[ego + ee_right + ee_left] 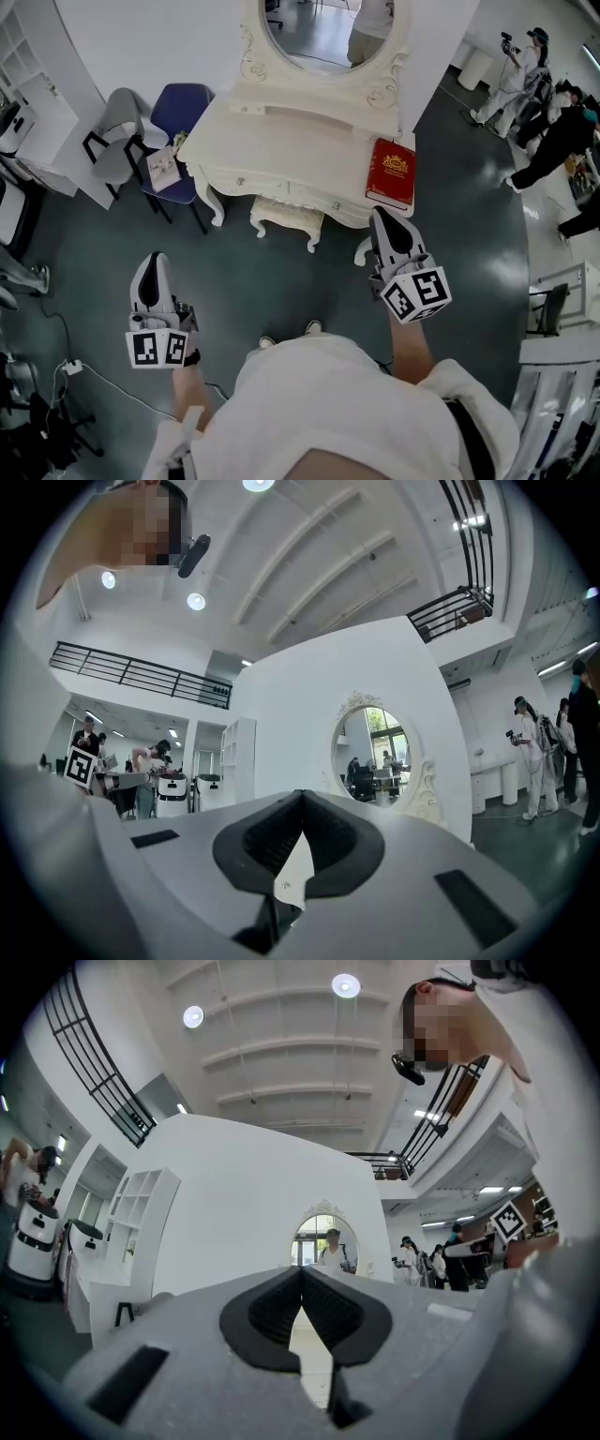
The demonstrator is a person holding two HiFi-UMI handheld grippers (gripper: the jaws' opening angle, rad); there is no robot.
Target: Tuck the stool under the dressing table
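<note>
No legible text, number or brand found in any view. Red book (391, 172) on the dressing table (281, 131): gold crest and gold lettering on the cover, too small to read. Leaflet (163, 169) on the blue chair (183, 108): printed matter present, illegible. Marker cubes (417, 293) on the left gripper (153, 259) and the right gripper (382, 216): black-and-white square coded patterns only, no letters or digits. One such pattern also shows at the edge of each gripper view; it carries no readable characters
</note>
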